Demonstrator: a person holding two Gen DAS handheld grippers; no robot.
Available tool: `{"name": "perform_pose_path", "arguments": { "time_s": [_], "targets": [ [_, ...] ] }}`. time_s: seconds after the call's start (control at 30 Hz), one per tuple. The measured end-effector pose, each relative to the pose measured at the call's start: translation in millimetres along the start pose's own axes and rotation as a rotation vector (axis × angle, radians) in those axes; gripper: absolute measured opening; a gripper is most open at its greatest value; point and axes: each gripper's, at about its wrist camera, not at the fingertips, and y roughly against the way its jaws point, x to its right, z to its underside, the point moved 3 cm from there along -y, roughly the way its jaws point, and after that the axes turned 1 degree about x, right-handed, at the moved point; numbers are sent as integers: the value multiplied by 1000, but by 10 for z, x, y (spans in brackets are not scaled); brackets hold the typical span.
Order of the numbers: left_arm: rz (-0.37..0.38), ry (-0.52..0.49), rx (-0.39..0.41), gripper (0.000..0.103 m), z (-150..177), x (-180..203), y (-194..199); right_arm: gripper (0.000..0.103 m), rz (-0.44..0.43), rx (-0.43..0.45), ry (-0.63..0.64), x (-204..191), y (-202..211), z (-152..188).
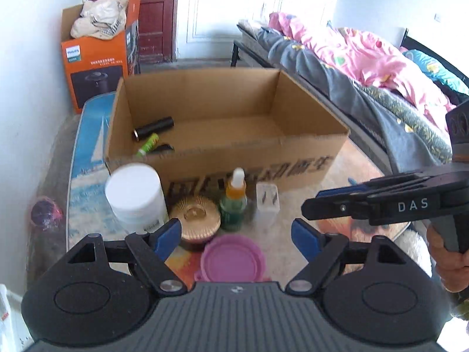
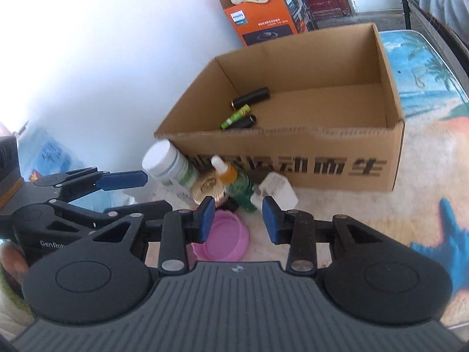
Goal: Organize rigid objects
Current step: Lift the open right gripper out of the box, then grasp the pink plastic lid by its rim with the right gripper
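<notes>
An open cardboard box (image 1: 258, 161) (image 2: 293, 143) holds a black cylinder (image 1: 154, 128) (image 2: 252, 96), a green tube (image 1: 149, 145) (image 2: 236, 116) and another black item (image 2: 244, 122). In front of it stand a white jar (image 1: 136, 198) (image 2: 168, 162), a gold round lid (image 1: 196, 218) (image 2: 208, 189), a green dropper bottle (image 1: 234, 199) (image 2: 236, 183), a white plug (image 1: 266, 202) (image 2: 277, 190) and a pink bowl (image 1: 233, 258) (image 2: 222, 234). My left gripper (image 1: 234, 231) is open above the pink bowl. My right gripper (image 2: 238, 218) is open and empty near the bottle; it shows from the side in the left wrist view (image 1: 310, 205).
An orange Philips box (image 1: 99, 58) (image 2: 263, 20) with cloth in it stands by the wall and a red door. A bed (image 1: 366, 67) with pink bedding runs along the right. A beach-print mat (image 1: 88, 152) (image 2: 422, 82) lies under the box.
</notes>
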Motion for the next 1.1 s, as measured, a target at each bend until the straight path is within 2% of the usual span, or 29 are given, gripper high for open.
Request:
{"name": "perform_pose_path", "arguments": {
  "time_s": [0.07, 0.23, 0.47, 0.63, 0.8, 1.0, 1.1],
  "targets": [
    [-7, -14, -36, 83, 165, 38, -99, 35, 17, -21, 7, -29, -142, 116],
    [-46, -59, -64, 83, 415, 74, -356, 35, 26, -77, 7, -124, -434, 197],
    [-90, -136, -69, 83, 574, 99, -560, 35, 77, -111, 65, -249, -764, 202],
    [-85, -122, -67, 82, 611, 54, -622, 34, 103, -127, 91, -280, -901, 201],
    [-73, -111, -72, 78, 613, 13, -669, 30, 115, -145, 94, -251, -978, 213],
    [-76, -123, -52, 75, 633, 35, -716, 15, 118, -140, 93, -238, -1042, 232],
    [-82, -133, -47, 75, 636, 65, -706, 13, 127, -141, 90, -245, -1037, 240]
  ]
}}
